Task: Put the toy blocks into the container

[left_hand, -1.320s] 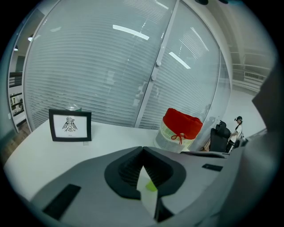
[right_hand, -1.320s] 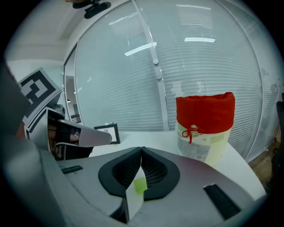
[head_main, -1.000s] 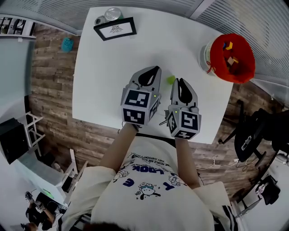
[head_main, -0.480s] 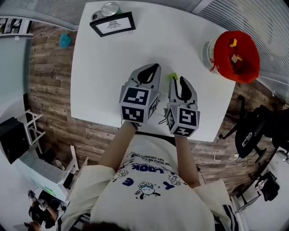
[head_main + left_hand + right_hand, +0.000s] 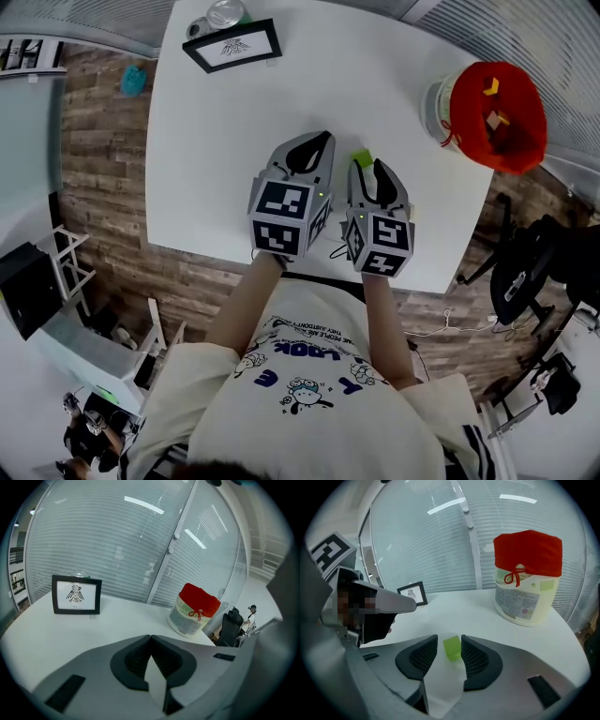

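A small green block (image 5: 452, 648) is seen lying on the white table (image 5: 234, 141), close to the near edge and a little right of the middle. It is flanked by the jaws of the right gripper (image 5: 449, 640), which have just been opening. They are now parted, with the block between them. A clear gap is seen between the block and the left pad. The right pad is close against the block's other side, and whether it touches cannot be told. The block is not clamped and is borne by the tabletop.

The left gripper (image 5: 150, 638) is held just left of the right one, above the table. Its jaws are pressed together tip to tip, and nothing is caught between them. Both grippers are pointed toward the far side and tilted downward.

The container (image 5: 492, 103), a pale bucket lined with red cloth that is tied with a red cord, is placed at the right edge of the table, toward the far side and well apart from the green block. Inside it a yellow block (image 5: 490, 86) and a brownish block (image 5: 499, 120) are seen from the head view.

At the far left of the table a black picture frame (image 5: 234, 45) is propped upright, and a metal can (image 5: 225, 14) is set just behind it.
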Motion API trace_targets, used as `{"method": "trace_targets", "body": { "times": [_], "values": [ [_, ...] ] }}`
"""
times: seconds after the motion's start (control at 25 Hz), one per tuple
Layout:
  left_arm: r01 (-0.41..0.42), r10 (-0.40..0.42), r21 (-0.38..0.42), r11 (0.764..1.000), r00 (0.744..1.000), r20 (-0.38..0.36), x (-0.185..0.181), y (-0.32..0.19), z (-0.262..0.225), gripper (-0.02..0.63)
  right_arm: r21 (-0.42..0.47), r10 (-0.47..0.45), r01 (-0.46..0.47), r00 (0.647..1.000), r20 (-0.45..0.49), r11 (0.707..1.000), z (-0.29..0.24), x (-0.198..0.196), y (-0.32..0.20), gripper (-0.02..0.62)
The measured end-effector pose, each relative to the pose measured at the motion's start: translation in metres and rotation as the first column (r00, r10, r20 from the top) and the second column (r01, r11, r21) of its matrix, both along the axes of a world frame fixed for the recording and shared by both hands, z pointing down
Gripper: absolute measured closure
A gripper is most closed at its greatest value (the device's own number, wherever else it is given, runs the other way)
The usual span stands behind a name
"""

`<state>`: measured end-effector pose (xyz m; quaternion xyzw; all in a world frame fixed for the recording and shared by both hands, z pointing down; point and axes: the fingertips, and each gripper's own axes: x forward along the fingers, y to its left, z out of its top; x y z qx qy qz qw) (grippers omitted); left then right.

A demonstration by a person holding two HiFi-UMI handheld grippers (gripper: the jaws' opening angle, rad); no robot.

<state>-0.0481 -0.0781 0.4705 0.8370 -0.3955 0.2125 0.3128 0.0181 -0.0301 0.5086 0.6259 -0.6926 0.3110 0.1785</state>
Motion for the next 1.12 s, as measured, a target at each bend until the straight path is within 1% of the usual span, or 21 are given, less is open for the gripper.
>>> {"method": "trace_targets", "body": {
  "times": [0.44,0.6,0.92,1.12],
  "values": [
    [0.002,-0.002,-0.017,1.0,1.0,-0.006,-0.001,-0.003,0.007,0.575,-0.046,0.019,-0.019,1.0,-0.015,0.999,0.014,0.005,0.0,0.407],
    [0.002,-0.002,-0.022,1.0,1.0,-0.005,-0.003,-0.004,0.008,0.575,-0.07,0.021,-0.021,1.0,-0.007,0.997,0.02,0.005,-0.001,0.394],
    [0.012,-0.012,-0.023,1.0,1.0,-0.012,-0.004,-0.01,0.01,0.575,-0.112,-0.006,0.005,1.0,-0.012,0.994,0.029,0.001,-0.002,0.394],
    [0.008,-0.009,-0.039,0.999,1.0,-0.011,-0.004,-0.011,0.014,0.575,-0.127,-0.015,0.014,1.0,-0.011,0.992,0.033,-0.001,-0.004,0.396]
  ]
}}
